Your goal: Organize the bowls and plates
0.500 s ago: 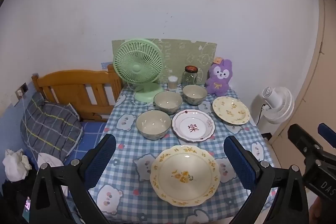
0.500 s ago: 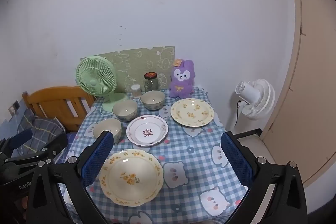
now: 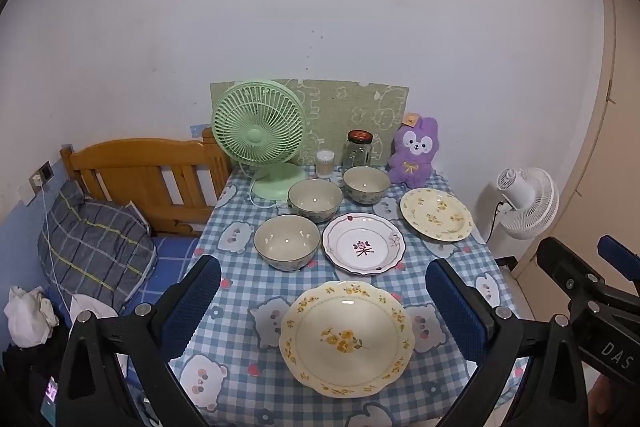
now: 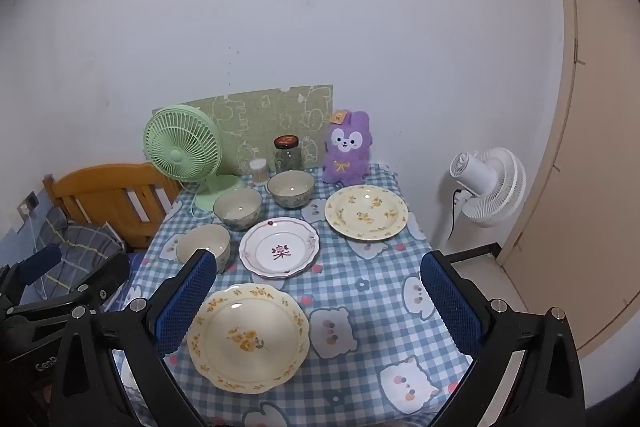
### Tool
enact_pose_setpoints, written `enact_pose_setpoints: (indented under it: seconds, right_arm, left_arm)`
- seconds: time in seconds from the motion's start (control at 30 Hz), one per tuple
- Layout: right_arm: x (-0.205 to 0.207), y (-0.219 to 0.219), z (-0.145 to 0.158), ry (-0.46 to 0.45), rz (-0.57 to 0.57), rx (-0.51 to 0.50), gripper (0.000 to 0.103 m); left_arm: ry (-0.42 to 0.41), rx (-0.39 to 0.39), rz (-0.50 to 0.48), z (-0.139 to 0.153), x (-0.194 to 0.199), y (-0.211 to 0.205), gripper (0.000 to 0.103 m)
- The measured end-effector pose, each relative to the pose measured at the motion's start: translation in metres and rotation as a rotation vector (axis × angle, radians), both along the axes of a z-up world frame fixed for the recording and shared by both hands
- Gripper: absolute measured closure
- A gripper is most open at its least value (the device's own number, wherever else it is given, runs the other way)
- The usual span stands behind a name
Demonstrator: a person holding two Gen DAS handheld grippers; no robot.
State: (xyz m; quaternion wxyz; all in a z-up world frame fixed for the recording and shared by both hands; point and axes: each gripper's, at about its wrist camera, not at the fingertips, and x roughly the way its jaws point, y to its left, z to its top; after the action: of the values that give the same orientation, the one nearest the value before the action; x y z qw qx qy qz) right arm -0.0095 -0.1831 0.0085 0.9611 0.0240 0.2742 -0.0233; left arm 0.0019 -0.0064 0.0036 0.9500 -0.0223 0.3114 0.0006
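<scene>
Table (image 3: 240,227) under a blue checked cloth carries all the dishes, rims up and round, so none shows a long axis. Biggest are two yellow floral plates: the near plate (image 3: 347,338) lies close to the front edge, the far plate (image 3: 437,213) at the right beside a purple plush (image 3: 414,153). Between them sits a white plate (image 3: 363,243) with a red mark. Three bowls run in a diagonal from the left bowl (image 3: 286,242) through the mid bowl (image 3: 315,200) to the back bowl (image 3: 366,185). Both grippers hang above the front edge, jaws spread wide and holding nothing: the left gripper (image 3: 323,303), the right gripper (image 4: 318,301). Only the right view shows the white fan (image 4: 490,185) whole; its left finger (image 4: 188,297) hides part of the left bowl.
</scene>
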Motion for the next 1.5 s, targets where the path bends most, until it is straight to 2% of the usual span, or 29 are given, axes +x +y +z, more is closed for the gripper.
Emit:
enact_pose_setpoints:
  seconds: [0.43, 1.5]
  right_arm:
    - [0.000, -0.008, -0.013, 0.013, 0.003, 0.008, 0.000]
    - [0.002, -0.012, -0.009, 0.018, 0.009, 0.002, 0.000]
  left_arm:
    - [0.008, 0.003, 0.010, -0.001, -0.004, -0.004, 0.002]
    - [-0.007, 0.017, 0.011, 0.004, -0.007, -0.008, 0.004]
